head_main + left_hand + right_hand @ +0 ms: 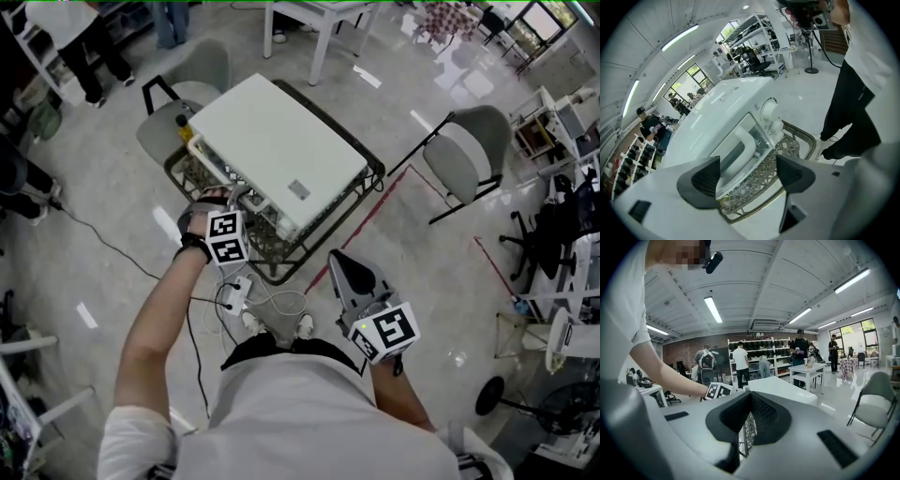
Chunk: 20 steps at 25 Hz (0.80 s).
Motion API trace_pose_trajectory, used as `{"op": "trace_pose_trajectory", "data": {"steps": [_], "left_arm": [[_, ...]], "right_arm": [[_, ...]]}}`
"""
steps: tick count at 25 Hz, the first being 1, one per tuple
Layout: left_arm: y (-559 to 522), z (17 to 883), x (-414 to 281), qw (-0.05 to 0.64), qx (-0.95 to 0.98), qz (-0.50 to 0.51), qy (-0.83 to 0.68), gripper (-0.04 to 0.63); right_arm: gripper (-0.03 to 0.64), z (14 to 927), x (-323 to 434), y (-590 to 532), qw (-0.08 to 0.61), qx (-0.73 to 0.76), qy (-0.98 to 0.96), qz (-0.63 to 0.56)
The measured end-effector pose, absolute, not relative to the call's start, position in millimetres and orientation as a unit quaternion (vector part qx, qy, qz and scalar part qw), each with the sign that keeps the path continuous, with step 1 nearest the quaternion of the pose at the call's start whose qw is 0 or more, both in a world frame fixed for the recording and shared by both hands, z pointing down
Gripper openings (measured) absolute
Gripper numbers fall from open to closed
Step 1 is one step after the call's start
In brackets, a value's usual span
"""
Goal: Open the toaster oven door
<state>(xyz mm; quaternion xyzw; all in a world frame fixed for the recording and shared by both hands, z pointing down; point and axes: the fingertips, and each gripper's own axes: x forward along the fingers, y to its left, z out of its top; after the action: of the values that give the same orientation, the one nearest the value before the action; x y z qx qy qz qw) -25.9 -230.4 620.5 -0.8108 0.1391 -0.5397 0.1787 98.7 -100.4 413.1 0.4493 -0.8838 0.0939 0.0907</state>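
A white toaster oven [277, 150] stands on a low wicker-topped rack [281, 267]. My left gripper [225, 211] is at the oven's front, near its left end. In the left gripper view the left gripper [749, 176] is open; the glass door's white handle [745, 143] lies just beyond the gap between its fingers, untouched by either pad. Two white knobs [769, 112] sit beside the door. I cannot tell whether the door is ajar. My right gripper [342, 267] hangs shut and empty near the rack's front corner; in its own view the right gripper [750, 416] shows pads pressed together.
A grey chair [469, 150] stands right of the rack, another chair [183, 103] behind its left. A power strip with cables [239, 295] lies on the floor at my feet. A white table [319, 14] is farther back. People [739, 359] stand by distant shelves.
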Motion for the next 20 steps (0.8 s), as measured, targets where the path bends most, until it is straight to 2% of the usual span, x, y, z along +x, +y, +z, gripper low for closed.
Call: {"op": "trace_pose_trajectory", "data": {"steps": [20], "left_arm": [[-213, 621, -33, 0.071, -0.854, -0.480, 0.189, 0.413]], "right_arm": [[0.021, 417, 95, -95, 0.092, 0.430, -0.893, 0.097]]}}
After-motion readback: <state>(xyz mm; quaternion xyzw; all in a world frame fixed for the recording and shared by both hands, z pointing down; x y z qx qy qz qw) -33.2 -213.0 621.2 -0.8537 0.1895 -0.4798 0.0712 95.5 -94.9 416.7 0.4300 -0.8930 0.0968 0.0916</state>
